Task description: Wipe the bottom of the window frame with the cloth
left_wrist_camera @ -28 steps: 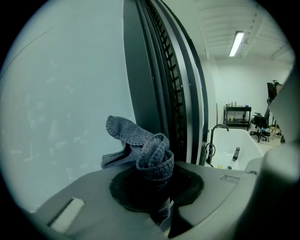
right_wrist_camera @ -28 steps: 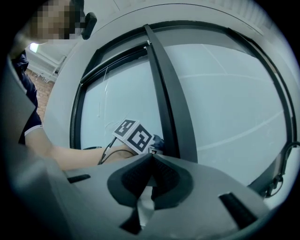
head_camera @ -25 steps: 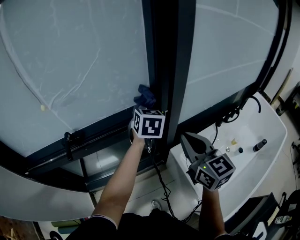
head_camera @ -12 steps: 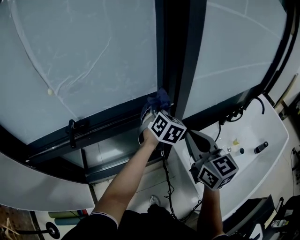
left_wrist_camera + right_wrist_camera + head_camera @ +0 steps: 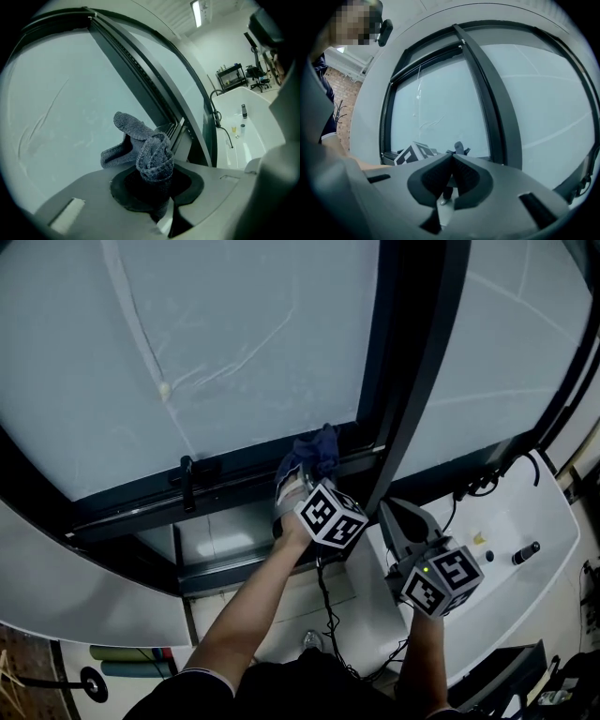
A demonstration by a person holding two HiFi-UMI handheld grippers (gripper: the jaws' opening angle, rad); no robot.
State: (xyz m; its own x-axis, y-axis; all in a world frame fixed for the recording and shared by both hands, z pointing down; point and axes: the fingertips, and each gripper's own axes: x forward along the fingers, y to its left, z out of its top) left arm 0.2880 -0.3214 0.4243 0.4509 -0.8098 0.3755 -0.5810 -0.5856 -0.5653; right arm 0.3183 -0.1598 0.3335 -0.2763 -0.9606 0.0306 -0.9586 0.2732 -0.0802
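A dark blue-grey cloth (image 5: 310,454) is bunched at the bottom of the window frame (image 5: 234,486), just left of the dark upright post (image 5: 412,371). My left gripper (image 5: 300,482) is shut on the cloth (image 5: 149,152), whose loose end sticks up against the glass. My right gripper (image 5: 397,519) hangs lower and to the right, apart from the frame, jaws closed together with nothing in them (image 5: 451,165). The cloth's tip (image 5: 459,148) shows beyond it.
A black window handle (image 5: 187,480) sits on the bottom rail to the left. A white sink counter (image 5: 506,521) with small bottles and a black cable (image 5: 480,482) lies at the right. A cord (image 5: 328,615) hangs below the sill.
The left gripper with the cloth has dropped from the glass onto the bottom rail beside the post. The head view has shifted left, so the window appears further right. The right gripper has barely moved.
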